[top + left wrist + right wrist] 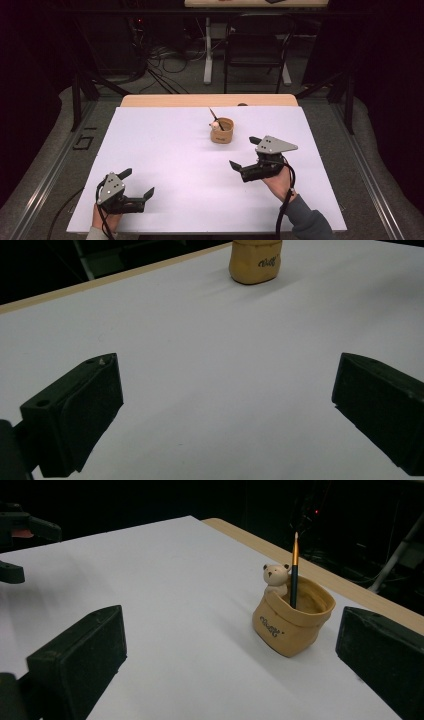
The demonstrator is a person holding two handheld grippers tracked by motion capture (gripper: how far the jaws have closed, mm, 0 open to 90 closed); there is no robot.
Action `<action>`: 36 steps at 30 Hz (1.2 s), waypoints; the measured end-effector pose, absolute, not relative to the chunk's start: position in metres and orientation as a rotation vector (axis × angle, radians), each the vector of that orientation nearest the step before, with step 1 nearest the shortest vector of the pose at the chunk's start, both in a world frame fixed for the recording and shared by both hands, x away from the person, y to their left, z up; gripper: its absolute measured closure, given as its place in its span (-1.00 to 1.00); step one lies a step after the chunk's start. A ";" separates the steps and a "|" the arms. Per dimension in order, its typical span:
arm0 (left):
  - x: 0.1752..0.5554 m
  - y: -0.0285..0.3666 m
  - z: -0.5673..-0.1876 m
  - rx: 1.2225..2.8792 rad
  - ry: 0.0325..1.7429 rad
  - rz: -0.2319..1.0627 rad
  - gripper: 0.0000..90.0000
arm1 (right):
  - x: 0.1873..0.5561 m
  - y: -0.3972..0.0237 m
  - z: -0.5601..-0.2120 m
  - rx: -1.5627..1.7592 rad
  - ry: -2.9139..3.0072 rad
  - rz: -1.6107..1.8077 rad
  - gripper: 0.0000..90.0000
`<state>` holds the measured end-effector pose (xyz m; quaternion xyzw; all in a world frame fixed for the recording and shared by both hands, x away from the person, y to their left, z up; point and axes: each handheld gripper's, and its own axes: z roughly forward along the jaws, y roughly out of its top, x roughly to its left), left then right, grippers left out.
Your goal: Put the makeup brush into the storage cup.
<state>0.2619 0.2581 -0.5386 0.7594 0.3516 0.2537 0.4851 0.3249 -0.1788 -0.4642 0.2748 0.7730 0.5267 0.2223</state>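
A tan sack-shaped pot [222, 131] with a small bear figure [275, 578] on its rim stands on the white sheet [165, 155] toward the far middle. A dark pencil [294, 572] stands upright in the pot [292, 622]. My right gripper [245, 152] hovers open just right and nearer than the pot, jaws wide, nothing between them. At the near left corner my left gripper [139, 182] is open and empty as well. In the left gripper view the pot [255, 260] lies far ahead, at the top edge.
The wooden table edge [207, 100] runs behind the sheet. Beyond it stand a dark chair [257, 47] and a white table leg [208, 50] among floor cables. The left gripper shows far off [20, 540] in the right gripper view.
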 end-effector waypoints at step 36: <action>0.263 0.258 -0.540 1.849 0.860 0.608 -1.00 | 0.250 -0.228 -0.516 0.843 1.981 1.394 -1.00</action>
